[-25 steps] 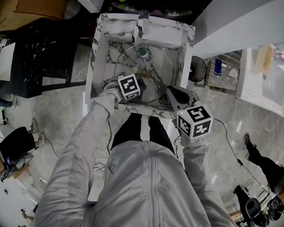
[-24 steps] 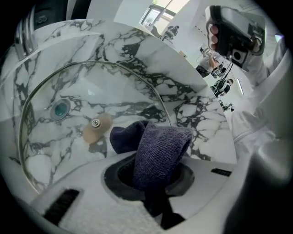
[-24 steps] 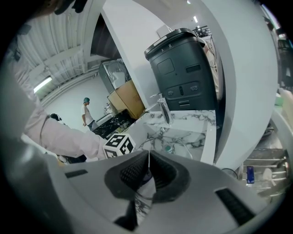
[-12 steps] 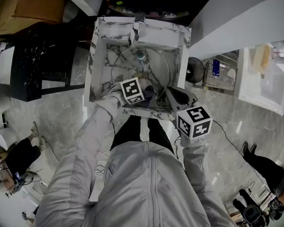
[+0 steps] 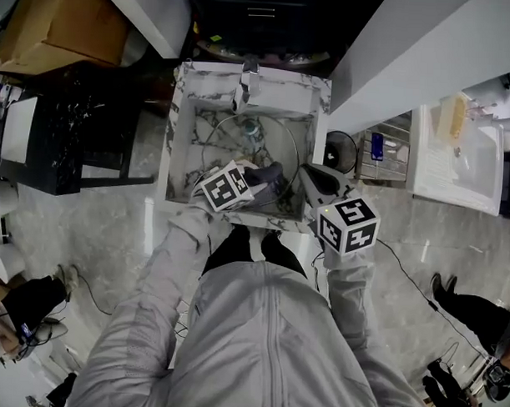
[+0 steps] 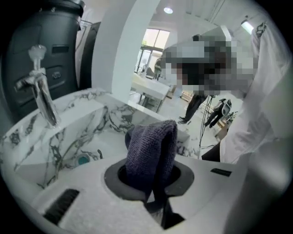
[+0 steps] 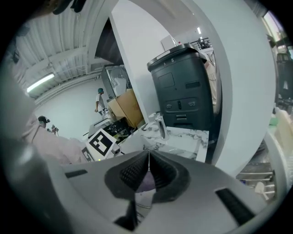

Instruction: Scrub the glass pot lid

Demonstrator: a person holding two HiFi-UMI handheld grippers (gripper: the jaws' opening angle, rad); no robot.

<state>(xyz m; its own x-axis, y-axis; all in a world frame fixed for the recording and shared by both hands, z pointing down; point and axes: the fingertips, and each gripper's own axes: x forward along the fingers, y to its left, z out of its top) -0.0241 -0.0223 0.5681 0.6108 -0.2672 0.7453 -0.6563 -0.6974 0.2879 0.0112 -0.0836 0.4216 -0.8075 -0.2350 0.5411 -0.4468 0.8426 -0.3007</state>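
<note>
The glass pot lid [image 5: 279,149] stands tilted in the marble sink [image 5: 179,137], its thin rim arcing over the drain [image 5: 251,127]. My left gripper [image 5: 266,177] is over the sink's near side, shut on a dark purple cloth [image 5: 271,172] that stands up between its jaws [image 6: 151,146]. My right gripper [image 5: 308,177] is at the near right corner of the sink with its jaws shut on the lid's rim; a thin edge shows between the ribbed pads [image 7: 132,172]. The cloth end lies close to the right gripper's tip.
A chrome faucet [image 5: 251,77] stands on the sink's back ledge. A black appliance [image 7: 183,87] stands behind the sink. There is a cardboard box [image 5: 52,24] at far left, and a wire rack [image 5: 382,144] and white counter [image 5: 457,147] at right. People stand around on the floor.
My left gripper has turned and drawn back to the sink's near side, so the cloth now points right toward the right gripper. The right gripper has stayed put. The head view has shifted.
</note>
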